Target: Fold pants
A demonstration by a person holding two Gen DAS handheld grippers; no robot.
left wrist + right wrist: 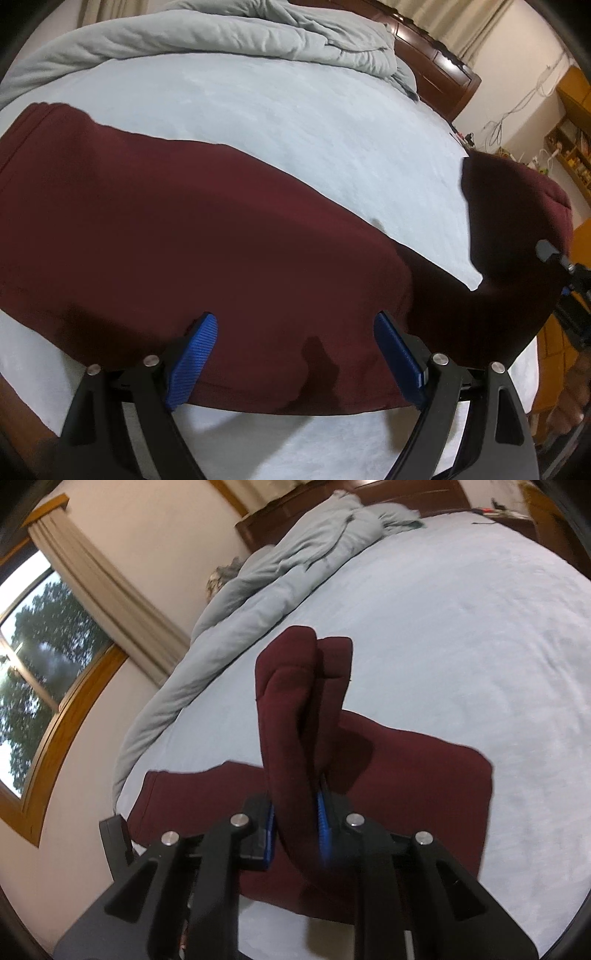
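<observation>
Dark red pants (177,229) lie flat across a light blue bed sheet (295,122). My left gripper (295,332) is open, its blue fingers (195,354) hovering just above the near edge of the pants. My right gripper (295,834) is shut on the leg end of the pants (295,716) and holds it lifted above the flat part (424,771). The lifted leg end (513,229) shows at the right of the left wrist view, with the right gripper's body (569,266) beside it.
A rumpled grey duvet (229,33) is piled at the far side of the bed, against a dark wooden headboard (436,62). A curtained window (44,664) is at the left. Wooden shelves (572,147) stand at the right.
</observation>
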